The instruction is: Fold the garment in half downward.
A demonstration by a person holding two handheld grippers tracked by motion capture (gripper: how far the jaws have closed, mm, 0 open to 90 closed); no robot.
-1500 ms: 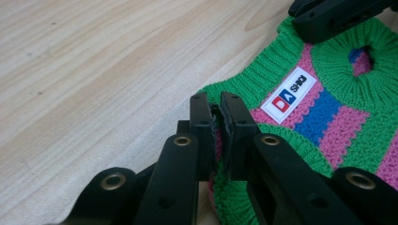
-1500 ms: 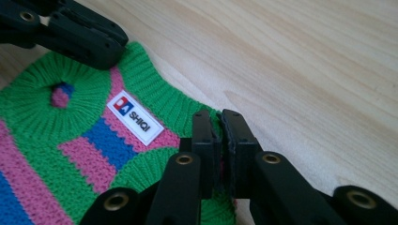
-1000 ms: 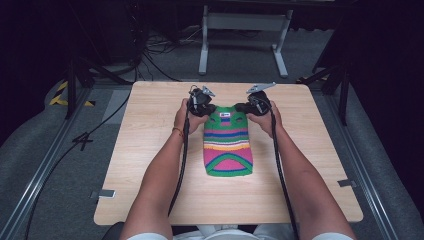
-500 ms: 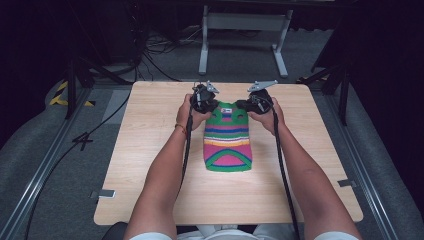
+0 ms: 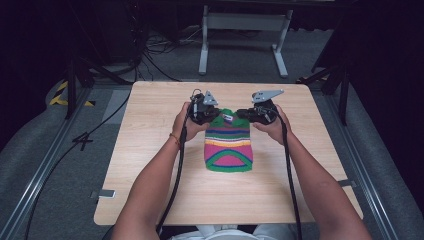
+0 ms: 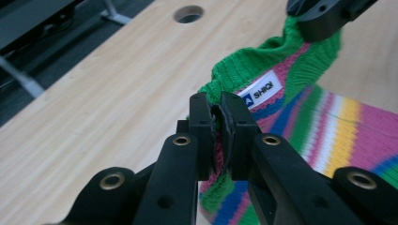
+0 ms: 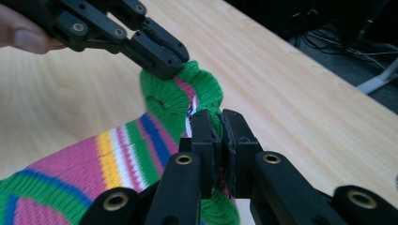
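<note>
A knitted hat with green, pink, yellow and blue stripes lies in the middle of the wooden table; its far green rim is lifted off the wood. My left gripper is shut on the rim's left corner, and in the left gripper view the left gripper pinches the knit beside a white label. My right gripper is shut on the rim's right corner; in the right gripper view the right gripper clamps the green rim, with the left gripper's jaws holding the rim just beyond.
A round cable hole sits in the tabletop beyond the hat. Black cables trail from both grippers along the person's forearms toward the near edge. A grey metal frame stands on the floor behind the table.
Both grippers have drawn back toward the person and risen slightly, dragging the hat's rim with them. The hat now lies nearer the table's middle, its rim bunched between the grippers.
</note>
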